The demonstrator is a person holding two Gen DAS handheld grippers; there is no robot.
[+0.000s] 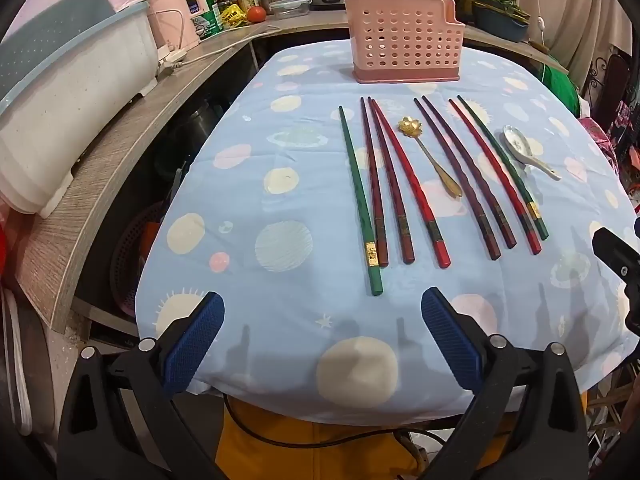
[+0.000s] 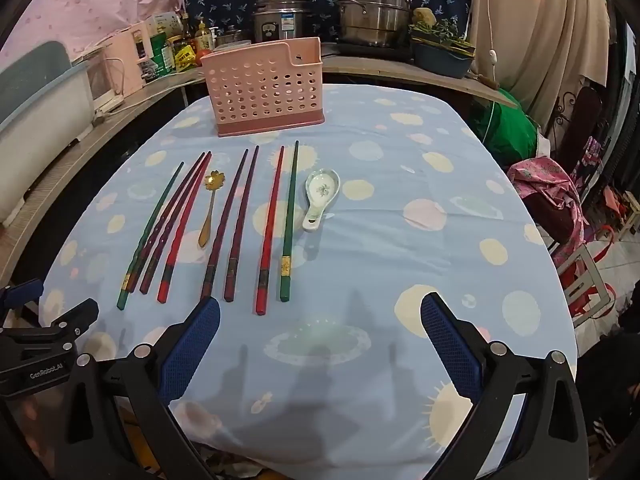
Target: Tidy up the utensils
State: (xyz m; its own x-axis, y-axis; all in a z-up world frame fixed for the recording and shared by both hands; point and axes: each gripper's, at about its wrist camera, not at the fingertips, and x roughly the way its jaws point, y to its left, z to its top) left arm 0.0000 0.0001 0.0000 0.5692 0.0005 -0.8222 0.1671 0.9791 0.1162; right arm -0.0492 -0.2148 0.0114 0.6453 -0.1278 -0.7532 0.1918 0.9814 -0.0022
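Observation:
Several chopsticks, green, dark red and bright red (image 1: 408, 184) (image 2: 236, 220), lie side by side on the blue tablecloth (image 1: 280, 200) (image 2: 400, 240). A gold flower spoon (image 1: 430, 156) (image 2: 210, 204) lies among them. A white ceramic spoon (image 1: 524, 152) (image 2: 320, 196) lies to their right. A pink perforated utensil holder (image 1: 406, 46) (image 2: 264, 88) stands upright behind them. My left gripper (image 1: 322, 340) is open and empty near the table's front edge. My right gripper (image 2: 320, 344) is open and empty, hovering in front of the chopstick ends.
A wooden counter (image 1: 120, 152) curves along the left and back, with a white dish rack (image 1: 60, 100), bottles, a rice cooker (image 2: 282, 22) and steel pots (image 2: 374, 8). A green bag (image 2: 508, 128) and pink cloth (image 2: 548, 184) sit to the right.

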